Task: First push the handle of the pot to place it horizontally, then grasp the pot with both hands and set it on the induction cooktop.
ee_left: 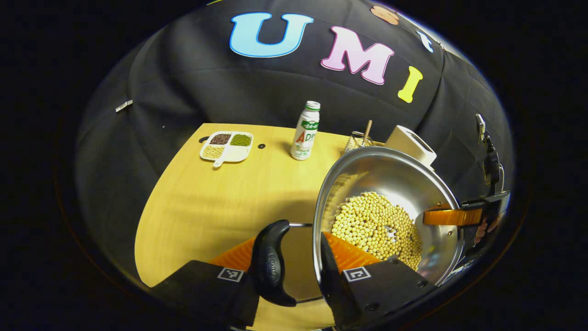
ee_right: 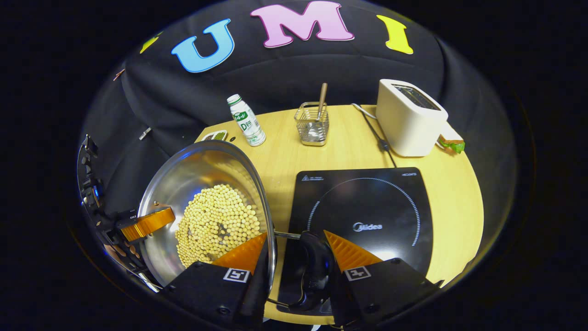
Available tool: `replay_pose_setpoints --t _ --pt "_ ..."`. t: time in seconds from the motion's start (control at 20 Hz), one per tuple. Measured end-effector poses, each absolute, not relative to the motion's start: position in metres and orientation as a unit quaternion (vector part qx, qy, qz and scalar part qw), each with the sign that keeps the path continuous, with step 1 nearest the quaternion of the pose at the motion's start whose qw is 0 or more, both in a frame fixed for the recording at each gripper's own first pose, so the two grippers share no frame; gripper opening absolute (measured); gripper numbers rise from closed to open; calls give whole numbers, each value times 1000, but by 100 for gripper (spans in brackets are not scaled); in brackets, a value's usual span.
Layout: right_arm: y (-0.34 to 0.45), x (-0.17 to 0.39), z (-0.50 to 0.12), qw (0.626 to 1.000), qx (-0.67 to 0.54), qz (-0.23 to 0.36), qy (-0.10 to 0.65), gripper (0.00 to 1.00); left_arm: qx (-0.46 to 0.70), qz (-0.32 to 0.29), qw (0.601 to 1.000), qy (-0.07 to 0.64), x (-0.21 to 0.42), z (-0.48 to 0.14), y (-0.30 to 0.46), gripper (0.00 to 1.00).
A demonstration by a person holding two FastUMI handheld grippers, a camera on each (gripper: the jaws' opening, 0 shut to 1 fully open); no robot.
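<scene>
A steel pot [ee_left: 390, 174] holding soybeans [ee_left: 372, 225] hangs between my two grippers, off the wooden table [ee_left: 220, 197]. My left gripper [ee_left: 291, 257] is shut across the pot's rim and its black side handle [ee_left: 271, 262], with one finger inside the pot. On the far rim, one of the right gripper's fingers [ee_left: 443, 216] reaches in. In the right gripper view my right gripper [ee_right: 294, 255] is shut the same way on the pot [ee_right: 202, 170] and its other black handle [ee_right: 317, 271]. The black induction cooktop [ee_right: 367, 211] lies just to the right of the pot.
A white drink bottle [ee_right: 246, 120], a wire holder with a spoon [ee_right: 313, 122], a white toaster [ee_right: 409, 117] with its cable [ee_right: 376, 133] and a sandwich [ee_right: 452, 142] stand behind the cooktop. A divided dish of beans [ee_left: 227, 146] sits at the far left.
</scene>
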State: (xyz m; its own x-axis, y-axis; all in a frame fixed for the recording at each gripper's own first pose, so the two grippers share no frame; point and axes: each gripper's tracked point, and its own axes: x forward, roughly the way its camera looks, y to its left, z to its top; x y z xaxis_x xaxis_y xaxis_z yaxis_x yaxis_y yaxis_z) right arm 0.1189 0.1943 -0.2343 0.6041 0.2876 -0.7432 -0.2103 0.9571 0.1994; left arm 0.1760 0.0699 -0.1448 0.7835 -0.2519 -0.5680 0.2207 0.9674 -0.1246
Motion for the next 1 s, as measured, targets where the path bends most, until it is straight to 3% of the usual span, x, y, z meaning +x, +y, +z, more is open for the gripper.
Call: replay_pose_setpoints --t 0.45,1.0 --pt "104 139 -217 899 48 125 417 60 -27 -140 942 303 184 -140 -23 64" --pt "5 163 -260 883 60 99 454 60 -28 -148 929 337 203 -187 -124 64"
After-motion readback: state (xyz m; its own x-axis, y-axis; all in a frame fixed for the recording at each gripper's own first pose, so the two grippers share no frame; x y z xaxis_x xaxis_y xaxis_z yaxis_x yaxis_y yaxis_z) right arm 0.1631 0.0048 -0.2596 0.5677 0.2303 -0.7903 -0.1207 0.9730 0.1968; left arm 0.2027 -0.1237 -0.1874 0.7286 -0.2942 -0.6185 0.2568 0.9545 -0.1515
